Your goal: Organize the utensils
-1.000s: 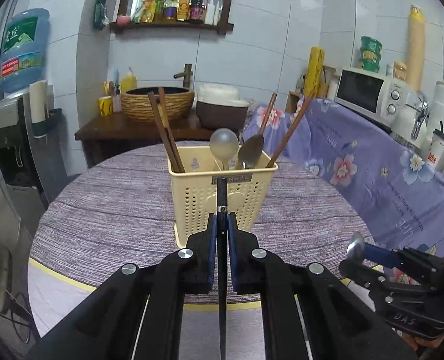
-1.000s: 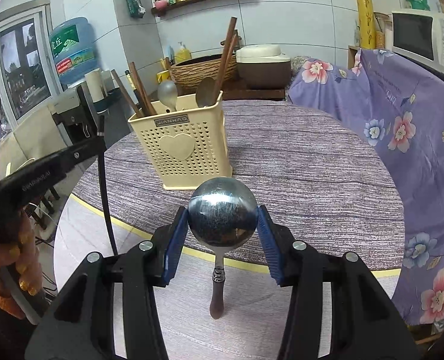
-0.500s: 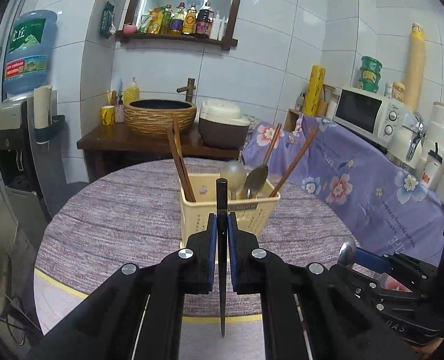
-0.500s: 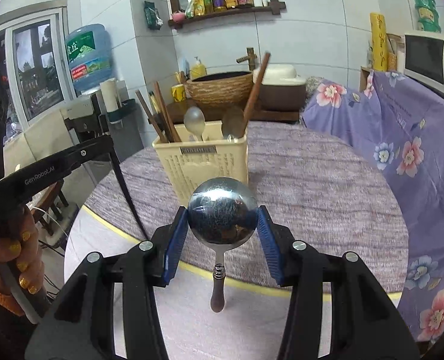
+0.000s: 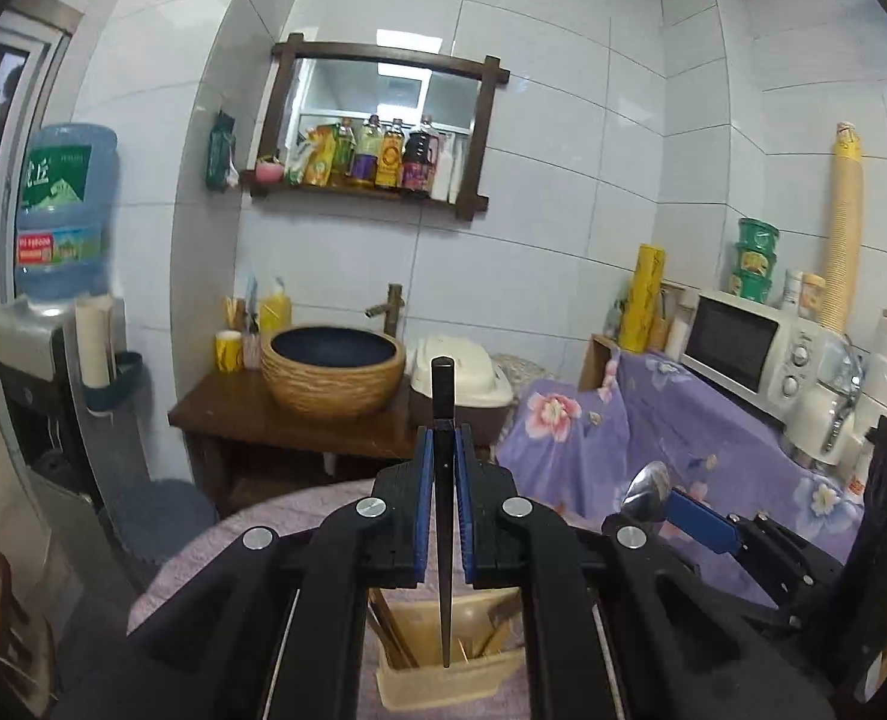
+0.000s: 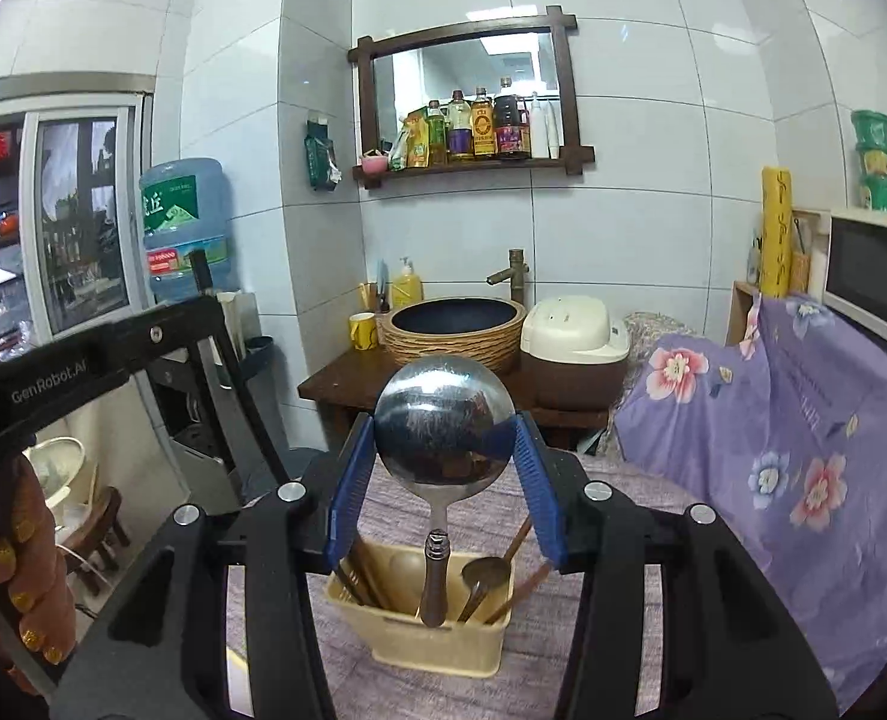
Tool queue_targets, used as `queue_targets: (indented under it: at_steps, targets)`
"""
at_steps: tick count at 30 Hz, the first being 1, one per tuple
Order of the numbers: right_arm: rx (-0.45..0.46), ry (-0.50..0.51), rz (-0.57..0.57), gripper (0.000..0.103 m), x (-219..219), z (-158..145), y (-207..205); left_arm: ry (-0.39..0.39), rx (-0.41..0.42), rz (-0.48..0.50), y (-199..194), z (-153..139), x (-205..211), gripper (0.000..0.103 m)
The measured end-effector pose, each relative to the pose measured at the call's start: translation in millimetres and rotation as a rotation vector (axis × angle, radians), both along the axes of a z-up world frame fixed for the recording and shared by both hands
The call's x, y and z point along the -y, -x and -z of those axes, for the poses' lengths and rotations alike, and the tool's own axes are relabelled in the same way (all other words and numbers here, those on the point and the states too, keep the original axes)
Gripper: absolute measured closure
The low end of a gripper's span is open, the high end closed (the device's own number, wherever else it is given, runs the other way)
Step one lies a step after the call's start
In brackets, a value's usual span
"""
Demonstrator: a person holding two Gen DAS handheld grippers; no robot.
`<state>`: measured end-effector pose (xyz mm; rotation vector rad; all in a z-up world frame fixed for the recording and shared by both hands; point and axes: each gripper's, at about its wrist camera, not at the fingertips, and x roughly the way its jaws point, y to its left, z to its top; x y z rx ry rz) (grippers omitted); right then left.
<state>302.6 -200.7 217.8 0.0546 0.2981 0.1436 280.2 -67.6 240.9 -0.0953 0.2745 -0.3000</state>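
Note:
My left gripper (image 5: 443, 468) is shut on a thin black chopstick (image 5: 443, 516) that hangs upright, its lower tip just above the cream utensil basket (image 5: 443, 684). My right gripper (image 6: 443, 456) is shut on the bowl of a steel spoon (image 6: 443, 420); its handle hangs down over the same basket (image 6: 431, 642). The basket holds brown chopsticks (image 6: 362, 570), spoons (image 6: 485, 573) and wooden handles. The right gripper with the spoon also shows in the left wrist view (image 5: 653, 492). The left gripper also shows in the right wrist view (image 6: 113, 348).
The basket stands on a round table with a purple-grey cloth (image 6: 623, 648). Behind are a wooden stand with a woven basin (image 5: 335, 372), a rice cooker (image 6: 575, 342), a water dispenser (image 5: 59, 216), a purple flowered cover (image 6: 773, 420) and a microwave (image 5: 749, 348).
Both grippers have risen and come over the basket, which now lies below them at the bottom of both views. Chopstick and spoon stay gripped.

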Motion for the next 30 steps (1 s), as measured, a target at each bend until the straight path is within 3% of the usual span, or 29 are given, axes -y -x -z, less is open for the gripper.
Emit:
queue_targets:
  at_steps: [4, 11, 17, 26, 30]
  targets:
    - [-0.022, -0.004, 0.020, 0.055, -3.0, 24.9, -19.6, -0.011, -0.012, -0.029, -18.2, 22.2, 5.5, 0.095]
    - [-0.040, 0.033, 0.045, 0.055, -9.6, 80.6, -31.1, -0.052, -0.108, -0.023, -30.0, 92.2, 12.2, 0.095]
    - [-0.087, 0.058, 0.042, 0.055, -17.3, 114.8, -38.2, -0.056, -0.184, -0.014, -34.1, 127.5, 5.5, 0.095]
    - [-0.114, 0.121, 0.041, 0.055, -27.2, 142.8, -33.5, -0.069, -0.230, -0.013, -37.8, 146.8, -4.0, 0.095]
    - [-0.098, 0.122, 0.023, 0.051, -27.4, 145.9, -30.4, -0.077, -0.192, -0.008, -27.1, 137.4, -6.1, 0.095]
